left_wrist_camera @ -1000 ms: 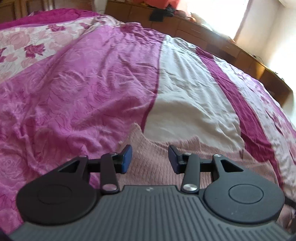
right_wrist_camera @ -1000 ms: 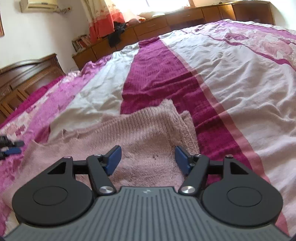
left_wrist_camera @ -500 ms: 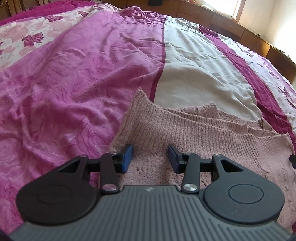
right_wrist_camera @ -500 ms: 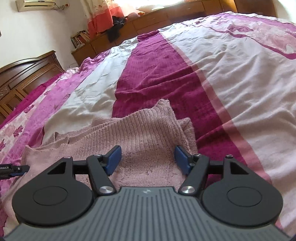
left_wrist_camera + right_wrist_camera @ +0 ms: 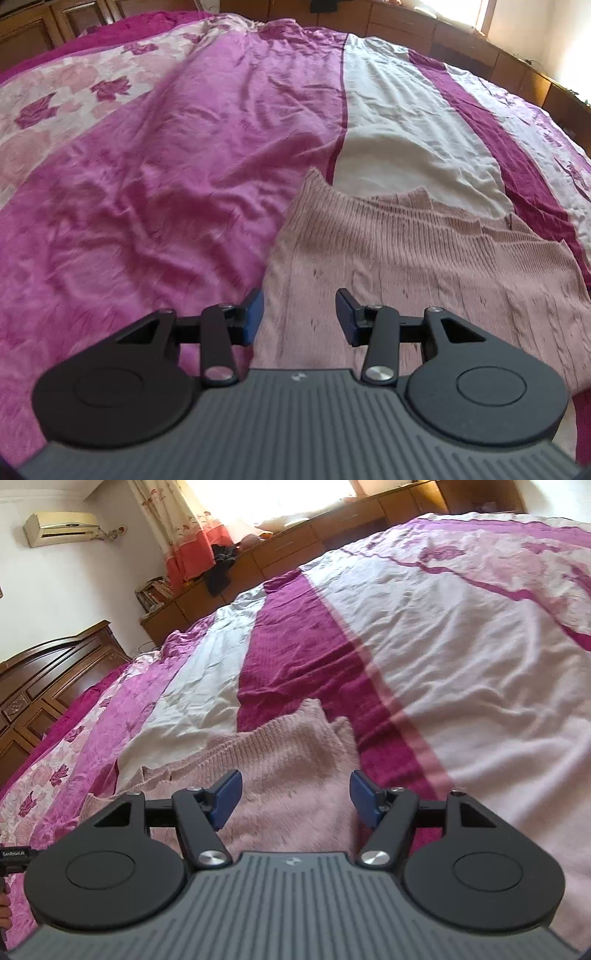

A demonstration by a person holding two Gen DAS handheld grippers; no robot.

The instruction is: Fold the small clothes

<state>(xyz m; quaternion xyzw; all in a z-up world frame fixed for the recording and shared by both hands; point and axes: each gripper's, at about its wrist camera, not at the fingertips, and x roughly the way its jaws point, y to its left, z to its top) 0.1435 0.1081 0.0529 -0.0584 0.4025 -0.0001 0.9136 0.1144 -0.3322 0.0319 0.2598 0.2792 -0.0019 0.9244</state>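
Observation:
A dusty pink knitted garment lies flat on the bed, folded over with layered edges along its far side. My left gripper hovers open over the garment's left edge, with nothing between its blue pads. In the right wrist view the same pink knit spreads under my right gripper, which is open above the garment's right end and holds nothing. The tip of the left gripper shows at the far left of that view.
The bed is covered by a quilt in pink, white and magenta stripes. Low wooden cabinets run along the far side under a bright window. A dark wooden headboard stands at the left.
The left gripper has pulled back and shifted left, so more of the garment's left edge shows. The right gripper has tilted and turned slightly. Both stayed open.

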